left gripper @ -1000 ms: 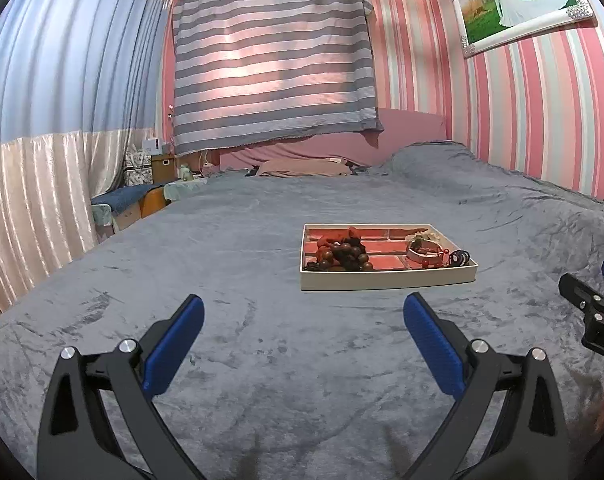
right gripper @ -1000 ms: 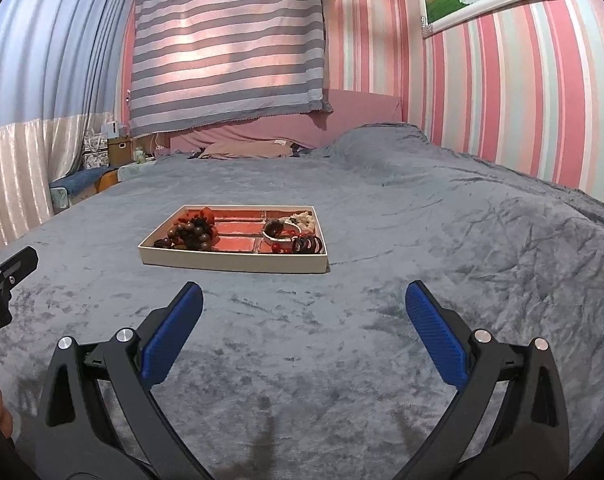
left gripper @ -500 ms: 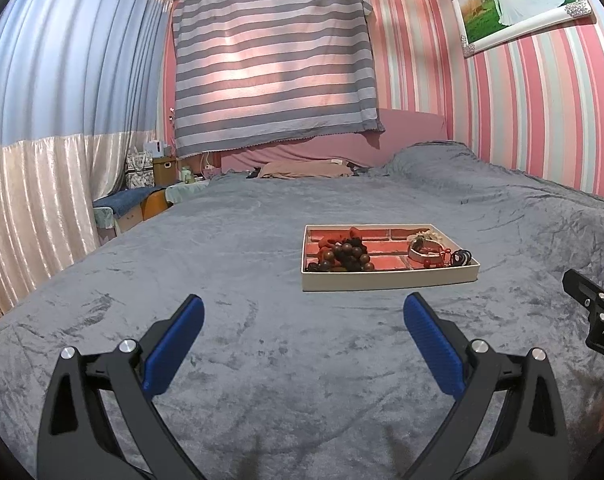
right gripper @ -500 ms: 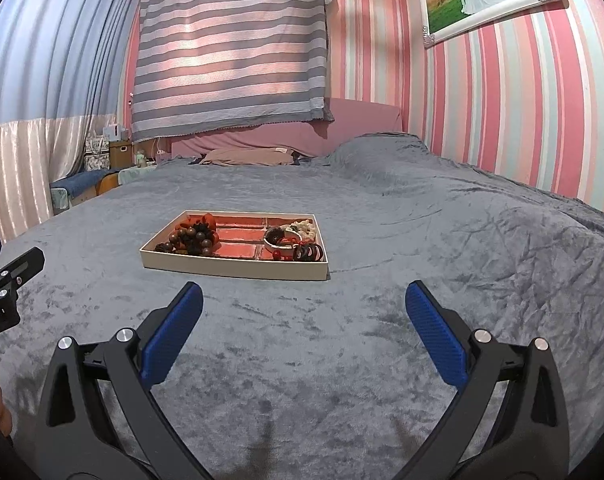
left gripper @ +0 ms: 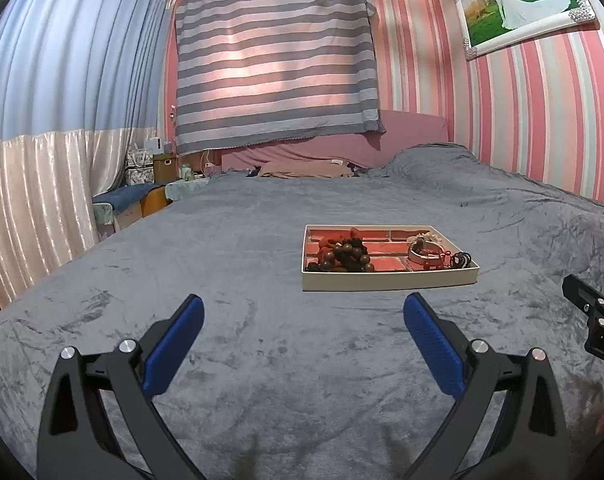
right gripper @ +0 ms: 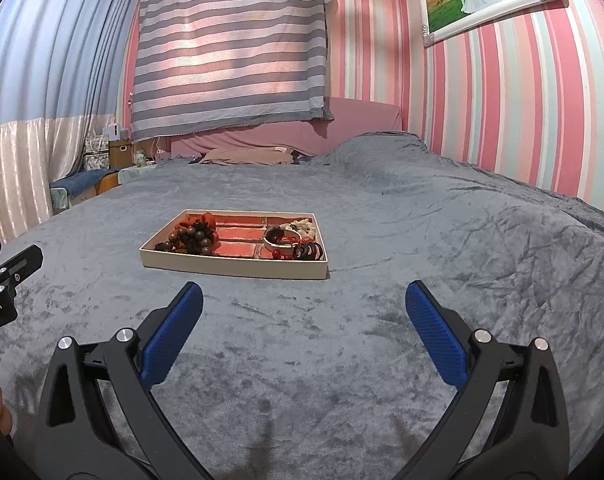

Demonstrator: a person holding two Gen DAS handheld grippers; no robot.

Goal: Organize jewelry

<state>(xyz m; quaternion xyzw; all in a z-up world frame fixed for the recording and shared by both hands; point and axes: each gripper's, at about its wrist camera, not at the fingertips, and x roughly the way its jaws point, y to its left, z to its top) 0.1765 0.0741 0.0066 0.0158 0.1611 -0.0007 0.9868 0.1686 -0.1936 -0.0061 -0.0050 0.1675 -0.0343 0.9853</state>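
A cream jewelry tray with red compartments lies on the grey bedspread ahead of both grippers. It holds dark brown beads at its left, a white bangle, a pale bead cluster and small black rings at its right. My left gripper is open and empty, short of the tray. My right gripper is open and empty, short of the tray's right part.
The grey blanket covers the whole bed. A pillow and pink headboard lie at the far end. Bedside boxes and a stool stand at the far left. A striped wall runs along the right.
Both views have tilted up a little, so the tray sits lower in each frame. The jaws have stayed open and nothing in the tray has moved.
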